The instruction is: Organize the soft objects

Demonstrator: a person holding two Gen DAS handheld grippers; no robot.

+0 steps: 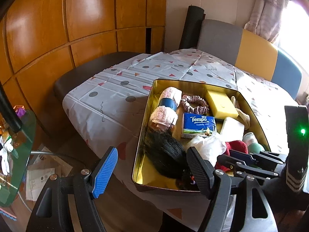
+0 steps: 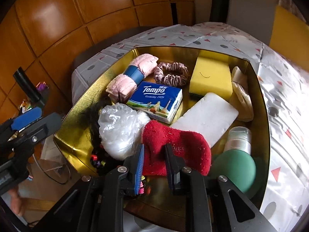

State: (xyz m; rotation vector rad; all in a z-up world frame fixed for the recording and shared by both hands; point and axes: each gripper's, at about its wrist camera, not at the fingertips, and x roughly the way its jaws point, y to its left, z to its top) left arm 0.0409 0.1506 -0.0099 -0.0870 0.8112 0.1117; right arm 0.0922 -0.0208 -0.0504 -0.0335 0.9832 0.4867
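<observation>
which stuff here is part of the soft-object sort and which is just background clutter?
In play: gold tin, red sock clamped in the right gripper, plastic bag, Tempo tissues, pink towel roll, scrunchie, yellow sponge.

Lying about: patterned tablecloth, papers on the floor.

Wood-panelled wall (image 1: 58,29), curtained window (image 1: 270,9), perhaps sunlit

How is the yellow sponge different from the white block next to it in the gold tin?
The yellow sponge is bright yellow with a dark layer along its near edge; the white foam block is plain white all over. The sponge lies at the back of the tin; the block lies nearer, its near end tucked under the red sock. The block looks longer and slimmer. Both are rectangular and lie inside the gold tin.
</observation>
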